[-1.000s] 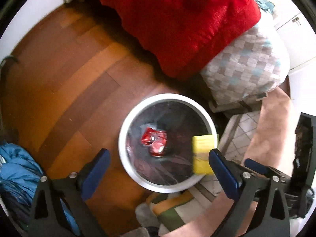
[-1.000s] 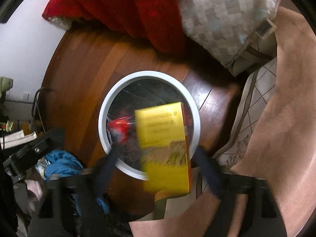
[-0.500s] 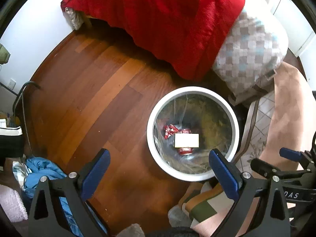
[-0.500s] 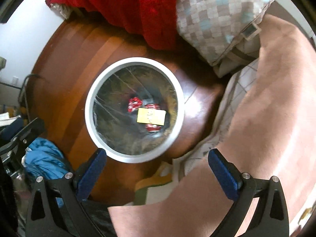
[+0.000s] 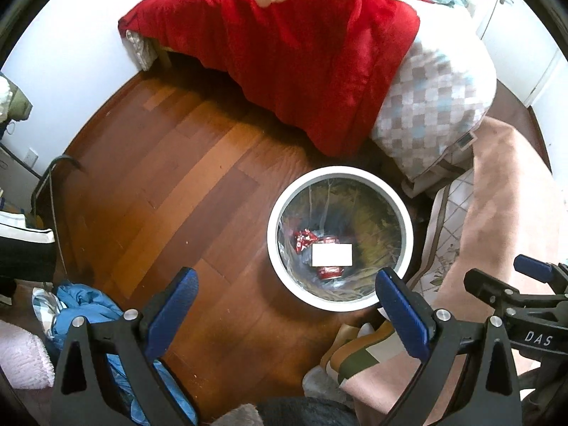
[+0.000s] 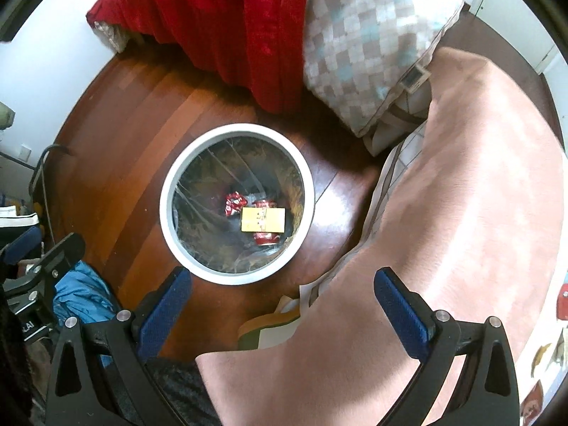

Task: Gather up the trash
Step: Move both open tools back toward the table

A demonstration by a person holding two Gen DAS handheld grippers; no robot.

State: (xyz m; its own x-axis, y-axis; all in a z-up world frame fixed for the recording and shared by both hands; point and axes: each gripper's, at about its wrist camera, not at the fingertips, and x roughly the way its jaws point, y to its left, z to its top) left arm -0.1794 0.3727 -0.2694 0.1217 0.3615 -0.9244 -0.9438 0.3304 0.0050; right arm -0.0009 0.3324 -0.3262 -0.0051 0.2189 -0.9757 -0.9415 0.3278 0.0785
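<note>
A white round trash bin (image 5: 280, 259) (image 6: 166, 220) with a clear liner stands on the wooden floor. At its bottom lie a yellow box (image 6: 262, 220), washed out to white in the left wrist view (image 5: 332, 254), a crushed red can (image 6: 267, 238) (image 5: 330, 272) and a red wrapper (image 6: 234, 203) (image 5: 304, 240). My left gripper (image 5: 285, 296) is open and empty, high above the floor at the bin's near edge. My right gripper (image 6: 283, 296) is open and empty, above the floor just in front of the bin.
A bed with a red blanket (image 5: 301, 53) and a checked quilt (image 5: 436, 106) stands behind the bin. A pink blanket (image 6: 461, 195) lies to the right. Blue clothing (image 5: 88, 305) lies on the floor at the left. A wall (image 5: 71, 35) bounds the far left.
The yellow box left my right gripper and dropped into the bin. Both grippers have risen away from the bin, which looks smaller now.
</note>
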